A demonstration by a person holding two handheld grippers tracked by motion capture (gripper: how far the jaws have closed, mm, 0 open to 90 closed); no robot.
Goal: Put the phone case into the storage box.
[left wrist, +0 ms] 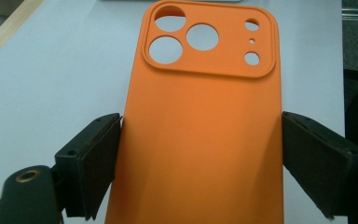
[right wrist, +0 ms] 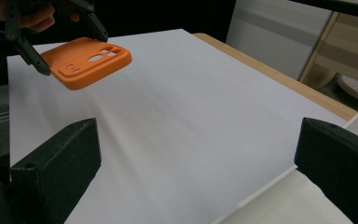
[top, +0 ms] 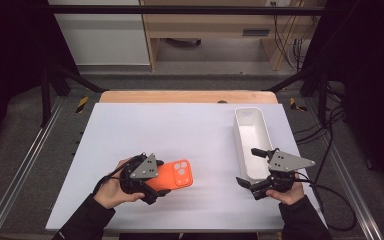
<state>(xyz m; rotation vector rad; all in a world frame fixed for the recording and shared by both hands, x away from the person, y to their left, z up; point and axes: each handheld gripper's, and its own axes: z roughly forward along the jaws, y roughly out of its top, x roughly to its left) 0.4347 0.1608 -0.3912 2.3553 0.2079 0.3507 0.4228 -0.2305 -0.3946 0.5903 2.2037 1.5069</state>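
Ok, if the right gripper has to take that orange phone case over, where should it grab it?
Probably by the free camera-cutout end of the phone case, coming in from beyond that end, jaws across its two long edges. The left gripper clamps the lower half; the open right gripper looks wide enough.

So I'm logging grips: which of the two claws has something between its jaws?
The left claw: its jaws clamp the orange phone case by its long edges. The right claw stands open, nothing between them.
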